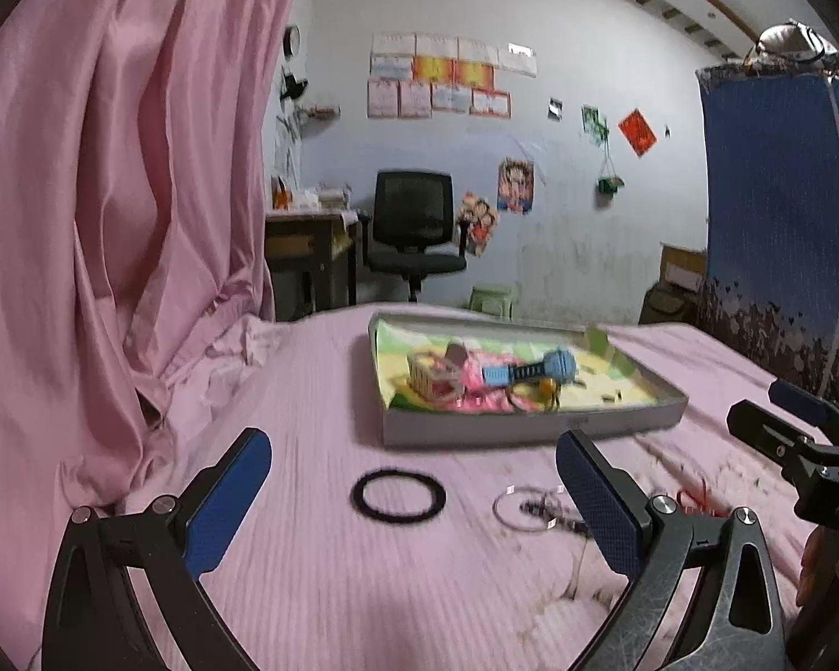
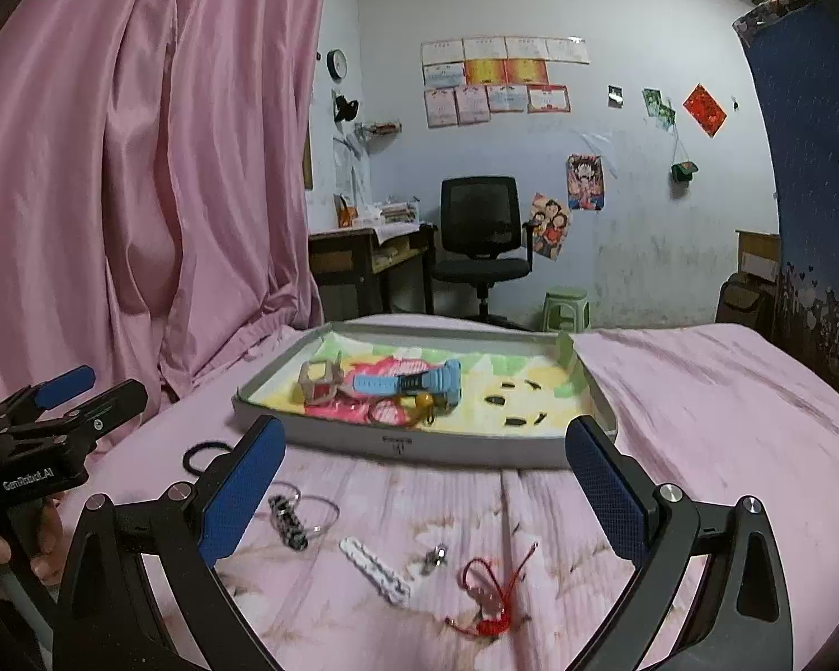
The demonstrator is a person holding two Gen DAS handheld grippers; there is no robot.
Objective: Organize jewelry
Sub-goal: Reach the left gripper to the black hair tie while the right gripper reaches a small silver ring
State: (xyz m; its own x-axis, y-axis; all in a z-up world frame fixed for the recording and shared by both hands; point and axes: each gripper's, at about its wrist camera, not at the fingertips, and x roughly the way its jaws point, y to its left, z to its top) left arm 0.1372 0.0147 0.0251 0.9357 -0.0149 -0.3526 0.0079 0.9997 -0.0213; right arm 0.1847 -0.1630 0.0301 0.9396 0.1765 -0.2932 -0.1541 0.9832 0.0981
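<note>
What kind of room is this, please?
Probably a bedroom at home that also serves as a study. The work surface looks like a bed under a pink sheet, a black office chair stands by a wooden desk, and certificates and posters hang on the wall.

Pink sheet (image 2: 699,391), faintly striped; pink curtain (image 2: 140,168) at nine o'clock. Grey tray (image 2: 475,450) at twelve, lined green, yellow and pink, holding a light-blue watch (image 2: 414,383). Black hair tie (image 1: 398,494); red cord (image 2: 489,587); white strap (image 2: 375,567). Blue, cross-hatched pads (image 2: 240,489).
</note>
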